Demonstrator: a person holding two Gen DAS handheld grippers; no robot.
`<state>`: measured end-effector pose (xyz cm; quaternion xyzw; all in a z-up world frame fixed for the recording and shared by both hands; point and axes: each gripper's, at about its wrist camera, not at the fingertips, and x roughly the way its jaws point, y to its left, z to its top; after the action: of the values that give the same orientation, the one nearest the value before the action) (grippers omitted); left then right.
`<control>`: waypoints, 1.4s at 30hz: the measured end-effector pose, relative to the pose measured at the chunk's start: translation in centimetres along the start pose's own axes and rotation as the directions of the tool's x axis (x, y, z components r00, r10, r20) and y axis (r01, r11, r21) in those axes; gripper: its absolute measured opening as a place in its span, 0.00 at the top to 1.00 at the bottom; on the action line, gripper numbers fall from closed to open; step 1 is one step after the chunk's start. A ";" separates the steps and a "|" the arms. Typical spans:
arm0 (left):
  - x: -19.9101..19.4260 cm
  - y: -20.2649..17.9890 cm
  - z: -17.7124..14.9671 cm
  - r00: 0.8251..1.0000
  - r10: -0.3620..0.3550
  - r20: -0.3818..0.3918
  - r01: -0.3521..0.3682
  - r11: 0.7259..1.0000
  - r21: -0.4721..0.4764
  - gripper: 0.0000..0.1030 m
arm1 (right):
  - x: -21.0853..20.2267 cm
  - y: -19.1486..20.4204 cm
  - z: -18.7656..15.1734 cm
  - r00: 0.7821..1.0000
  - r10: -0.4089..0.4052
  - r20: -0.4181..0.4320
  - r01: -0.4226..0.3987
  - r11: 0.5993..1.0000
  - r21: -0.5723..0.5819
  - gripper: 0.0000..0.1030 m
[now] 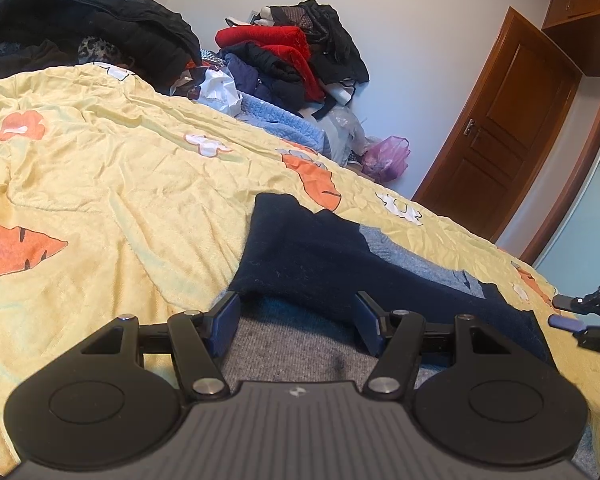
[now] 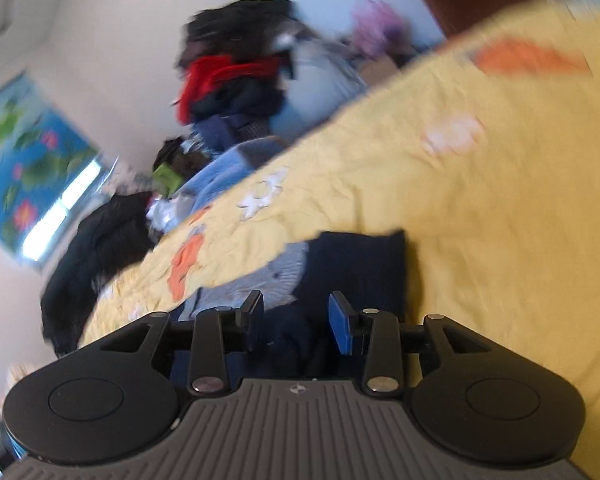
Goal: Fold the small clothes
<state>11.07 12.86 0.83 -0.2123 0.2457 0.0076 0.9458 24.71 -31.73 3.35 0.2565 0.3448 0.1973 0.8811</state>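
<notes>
Navy-and-grey knit garment (image 1: pixel 320 256): soft, limp, light; best pinched at an edge. Left gripper (image 1: pixel 298 320) and right gripper (image 2: pixel 296 316) spread wide, empty.

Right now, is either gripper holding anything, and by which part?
Nothing is held. The left gripper and right gripper both stand open over the navy and grey knit garment, gripping no part of it.

Sweater (image 1: pixel 340 256) on bedspread (image 1: pixel 120 184); clothes pile (image 1: pixel 292 56) behind
</notes>
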 end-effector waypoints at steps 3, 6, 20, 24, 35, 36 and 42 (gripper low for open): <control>0.0 0.0 0.0 1.000 0.004 -0.001 -0.004 1.000 0.002 0.40 | 1.5 3.7 -0.8 0.993 -0.084 -0.081 0.063 0.970 -0.233 0.58; 0.0 -0.1 0.0 1.000 0.013 0.003 -0.013 1.000 0.004 0.40 | 4.0 4.9 -1.7 0.974 -0.185 -0.130 0.132 0.930 -0.342 0.58; -0.1 -0.1 -0.1 1.000 0.010 0.002 -0.010 1.000 0.004 0.40 | 5.4 2.4 -1.8 0.963 -0.250 -0.099 0.216 0.938 -0.270 0.59; -0.1 -0.1 -0.1 1.000 0.010 0.002 -0.010 1.000 0.003 0.40 | 5.2 1.9 -1.7 0.975 -0.181 -0.131 0.152 0.967 -0.206 0.86; 0.0 -0.1 -0.1 1.000 0.012 0.001 -0.012 1.000 0.007 0.40 | 3.5 0.8 -1.6 0.978 -0.200 -0.059 0.188 0.967 -0.172 0.76; 0.0 -0.2 -0.1 1.000 0.013 0.002 -0.013 1.000 0.008 0.40 | 2.8 1.0 -1.5 0.979 -0.204 -0.019 0.199 0.968 -0.151 0.73; 0.0 -0.2 -0.1 1.000 0.015 -0.004 -0.015 1.000 0.011 0.40 | 1.6 6.1 -3.8 0.982 -0.184 0.044 0.188 0.928 -0.321 0.70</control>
<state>11.03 12.61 0.82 -0.2053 0.2492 0.0130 0.9463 22.07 -24.88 3.75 0.0761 0.3245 0.1651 0.9283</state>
